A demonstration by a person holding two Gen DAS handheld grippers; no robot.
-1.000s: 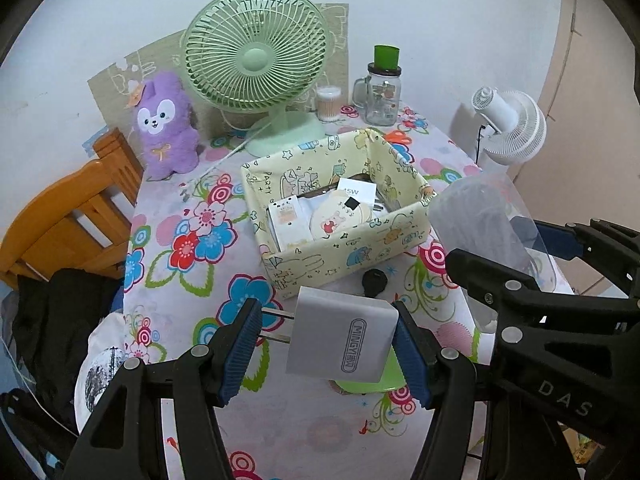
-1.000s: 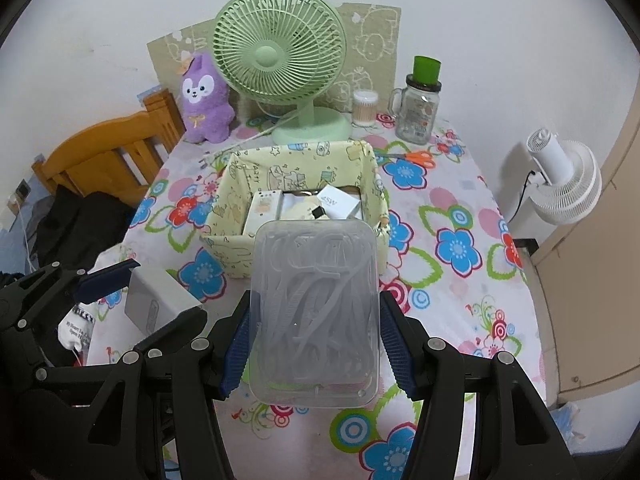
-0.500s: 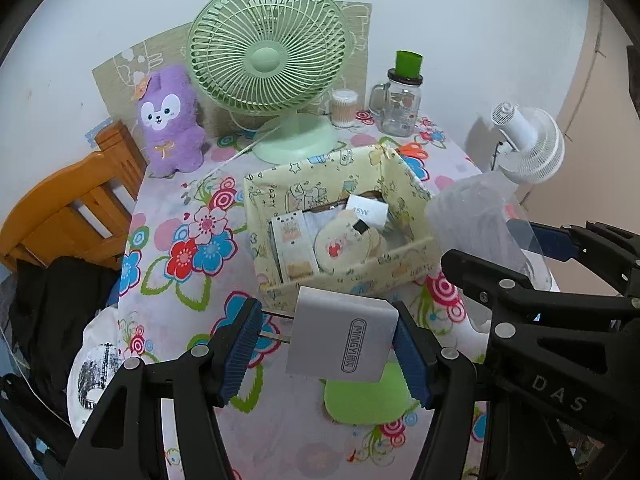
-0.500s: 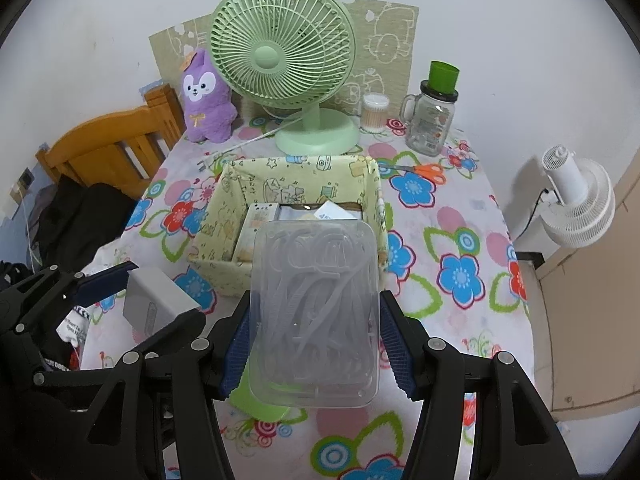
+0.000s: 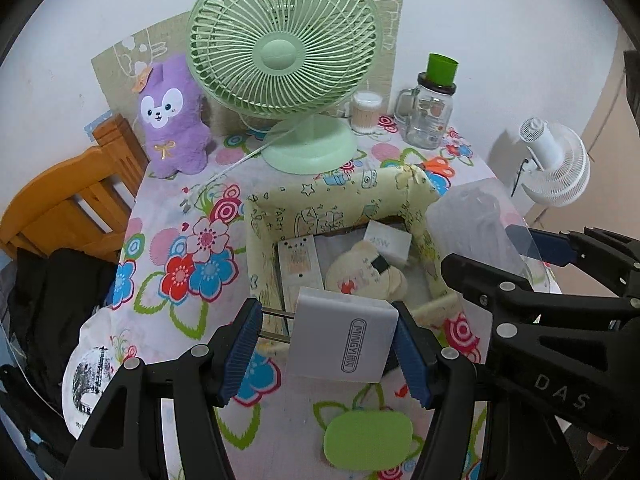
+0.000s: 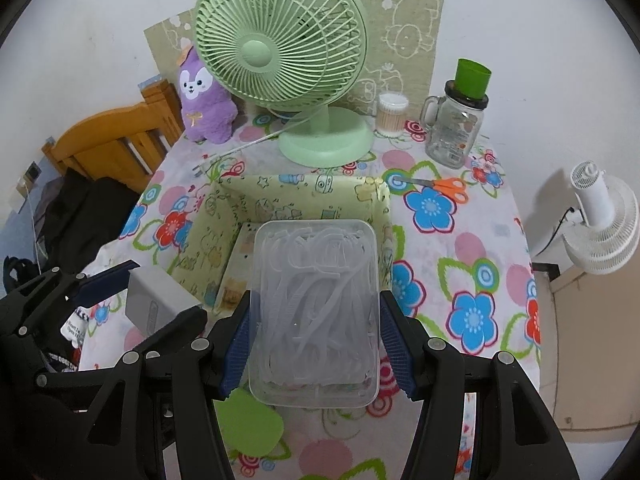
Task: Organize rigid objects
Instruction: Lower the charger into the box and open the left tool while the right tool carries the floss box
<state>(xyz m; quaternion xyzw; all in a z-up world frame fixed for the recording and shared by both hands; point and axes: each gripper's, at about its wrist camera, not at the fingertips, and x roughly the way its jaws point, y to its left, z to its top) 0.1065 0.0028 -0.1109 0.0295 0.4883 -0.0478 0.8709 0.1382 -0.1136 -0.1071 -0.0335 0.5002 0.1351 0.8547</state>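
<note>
The left hand-held gripper [image 5: 326, 340] holds a white charger [image 5: 342, 338] between its blue pads, the metal prongs pointing toward the left pad, and it hangs over the near wall of a yellow fabric box [image 5: 340, 196] printed with cartoon figures. The right hand-held gripper [image 6: 314, 340] is clamped on a clear plastic case [image 6: 316, 308] filled with white floss picks, and this case too is lifted above the near part of the same box [image 6: 288, 196]. Inside the box lie a flat white carton [image 5: 300, 266], a round cream-coloured pouch [image 5: 362, 276] and a small white adapter [image 5: 388, 242] leaning near the right wall. The box stands on a bench [image 5: 180, 240] covered by a cloth with bright flowers. Behind it stand a green desk fan [image 5: 284, 60], a purple plush toy [image 5: 170, 120], a tub of cotton swabs [image 5: 366, 112] and a glass mug-jar with a green cup [image 5: 434, 108] upside down on top. Orange-handled scissors [image 6: 440, 185] lie to the right of the box. A flat green pad [image 5: 368, 436] lies on the cloth at the near edge, below the charger. A wooden chair [image 5: 68, 208] stands at the left of the bench, and a white fan [image 6: 600, 220] stands on the right, beyond the bench edge.
</note>
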